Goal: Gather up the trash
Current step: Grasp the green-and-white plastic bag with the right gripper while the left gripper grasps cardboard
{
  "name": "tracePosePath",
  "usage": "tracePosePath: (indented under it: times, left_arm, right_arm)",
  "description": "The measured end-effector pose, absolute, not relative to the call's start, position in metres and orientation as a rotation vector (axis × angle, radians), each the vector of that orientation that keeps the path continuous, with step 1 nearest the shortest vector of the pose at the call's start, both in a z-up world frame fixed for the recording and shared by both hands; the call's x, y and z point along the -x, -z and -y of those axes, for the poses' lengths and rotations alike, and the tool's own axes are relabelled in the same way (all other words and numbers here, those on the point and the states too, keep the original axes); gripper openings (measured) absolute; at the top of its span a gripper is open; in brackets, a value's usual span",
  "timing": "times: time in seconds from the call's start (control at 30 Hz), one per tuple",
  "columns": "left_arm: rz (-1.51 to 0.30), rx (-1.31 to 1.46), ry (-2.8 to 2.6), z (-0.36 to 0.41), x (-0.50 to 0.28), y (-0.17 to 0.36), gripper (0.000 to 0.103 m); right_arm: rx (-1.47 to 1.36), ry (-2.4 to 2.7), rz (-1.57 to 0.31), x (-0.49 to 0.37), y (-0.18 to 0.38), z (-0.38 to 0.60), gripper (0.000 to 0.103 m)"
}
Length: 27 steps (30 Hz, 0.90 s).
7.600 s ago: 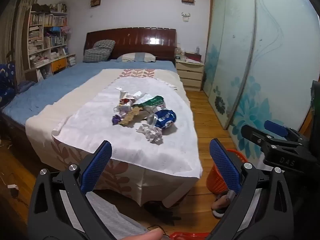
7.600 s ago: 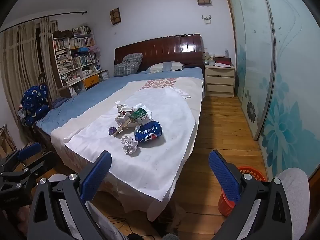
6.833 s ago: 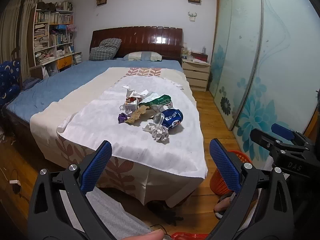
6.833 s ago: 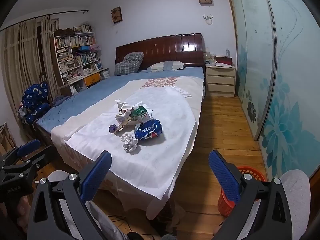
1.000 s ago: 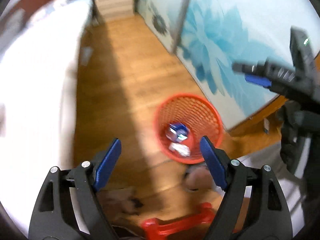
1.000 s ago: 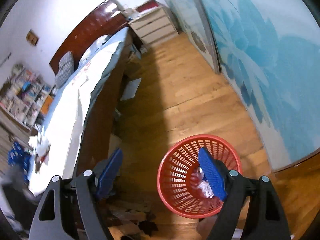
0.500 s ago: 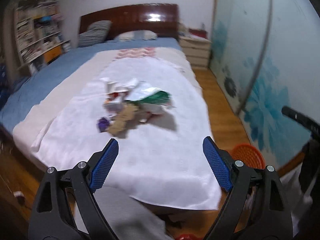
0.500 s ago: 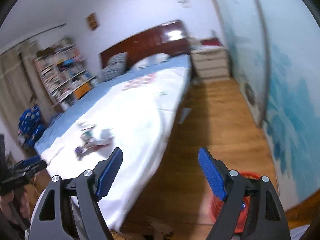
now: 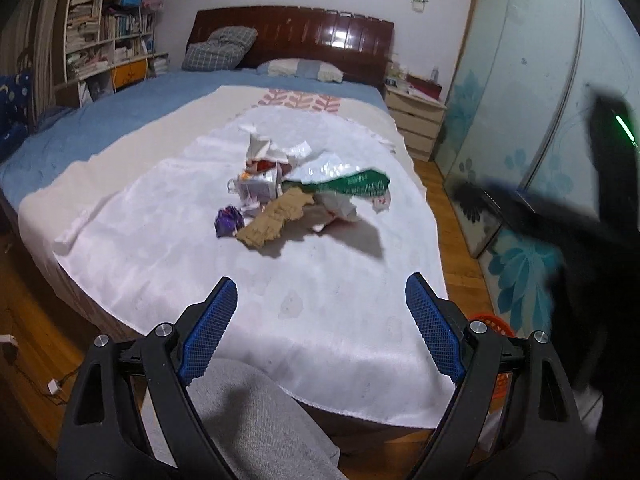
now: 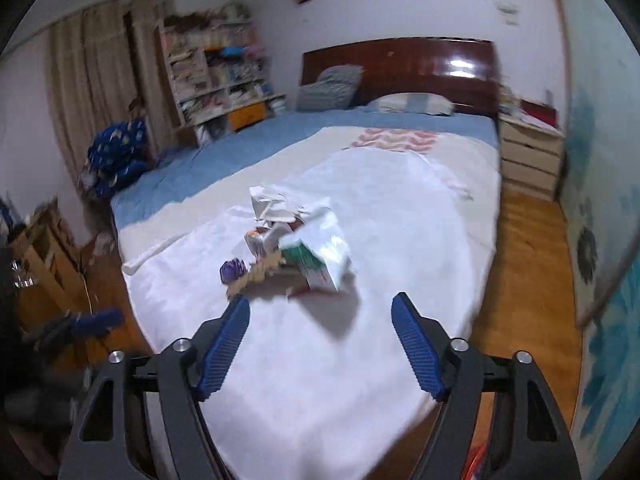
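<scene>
We held both grippers up over the near end of the bed (image 9: 120,128), pointing down at the trash pile (image 9: 296,196), because that was where the next pieces lay. The pile sat in the middle of the white cloth (image 9: 340,320), which was likely spread there to keep the bed clean (a guess from how it lay). The left gripper (image 9: 320,328) had its fingers spread wide with nothing between them. The right gripper (image 10: 320,344) was empty too, and its fingers were closing a little, though the pile was well ahead of them.

The green and silver wrapper (image 9: 348,182) was the longest piece. In the left view it lay flat, its long side running across the bed, green end toward the sliding doors. The brown paper (image 9: 276,222) lay slanted beside it, touching, its near end pointing at us. The small purple wrapper (image 9: 229,220) sat just beside that end. The red basket (image 9: 496,322) peeked out low on the floor, by the bed's corner, close enough for dropping things in, we thought.
</scene>
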State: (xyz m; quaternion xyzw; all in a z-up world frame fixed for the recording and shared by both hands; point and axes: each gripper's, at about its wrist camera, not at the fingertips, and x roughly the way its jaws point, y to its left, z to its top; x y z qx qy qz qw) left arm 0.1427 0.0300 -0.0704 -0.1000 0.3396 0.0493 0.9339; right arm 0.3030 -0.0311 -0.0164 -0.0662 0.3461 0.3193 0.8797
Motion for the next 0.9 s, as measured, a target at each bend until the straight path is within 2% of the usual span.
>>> tracePosePath:
  times: [0.2, 0.27, 0.3, 0.43, 0.57, 0.73, 0.9]
  left_arm:
    - [-0.716, 0.248, -0.101, -0.04, -0.138, 0.078, 0.086]
    - [-0.74, 0.276, -0.106, -0.046, -0.14, 0.084, 0.086]
    - [-0.753, 0.29, -0.105, -0.049, -0.142, 0.086, 0.086]
    - [-0.779, 0.383, -0.122, -0.069, -0.146, 0.095, 0.086]
    - [-0.757, 0.391, -0.118, -0.081, -0.163, 0.09, 0.086]
    - [-0.85, 0.291, -0.038, -0.079, -0.231, 0.101, 0.088]
    - [-0.917, 0.288, -0.03, -0.084, -0.287, 0.125, 0.088]
  right_arm:
    - [0.255, -0.711, -0.859, -0.375, 0.062, -0.042, 0.063]
    - [0.286, -0.71, -0.915, -0.383, 0.083, -0.054, 0.031]
    - [0.291, -0.698, -0.922, -0.385, 0.087, -0.056, 0.005]
    - [0.206, -0.732, -0.917, -0.377, 0.081, -0.045, 0.006]
    - [0.066, -0.759, -0.872, -0.361, 0.05, -0.009, 0.006]
    - [-0.138, -0.759, -0.855, -0.339, 0.023, 0.056, 0.006]
    - [-0.224, -0.751, -0.891, -0.317, 0.028, 0.1, 0.006]
